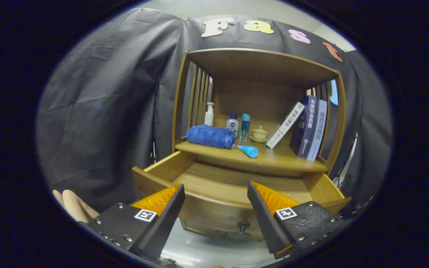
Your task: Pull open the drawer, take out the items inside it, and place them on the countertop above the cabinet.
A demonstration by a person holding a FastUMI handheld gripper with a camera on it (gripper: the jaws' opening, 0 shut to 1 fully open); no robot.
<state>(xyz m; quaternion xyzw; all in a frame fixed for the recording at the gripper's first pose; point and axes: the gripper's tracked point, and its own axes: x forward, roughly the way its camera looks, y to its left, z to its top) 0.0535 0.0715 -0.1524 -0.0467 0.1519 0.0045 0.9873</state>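
My gripper [215, 193] sits low centre of frame, fingers spread wide w/ nothing between them, hovering just above and in front of the open drawer [214, 188]. Drawer's pulled well out below the countertop [274, 158]; what I can see of its floor looks bare wood, but the near part is hidden behind the front panel and my fingers, so can't tell if anything's left in there. On the countertop, centre of frame: blue rolled towel [210, 136], a light-blue tube [248, 150] lying at the front edge, pump bottle [209, 114], two small bottles [238, 124], a little lidded pot [259, 134], books [309, 126] leaning at right. Risks as I judge them: tube is close to the lip, so a bump from me or a jolt to the cabinet could roll it off into the drawer or to the floor. If I dip in blind I could clip the drawer front or knob [242, 226] and shove it shut. Reaching over w/ another item, I might topple those bottles; they're crowded together. A hand [73, 206] is at lower left, clear of my path.
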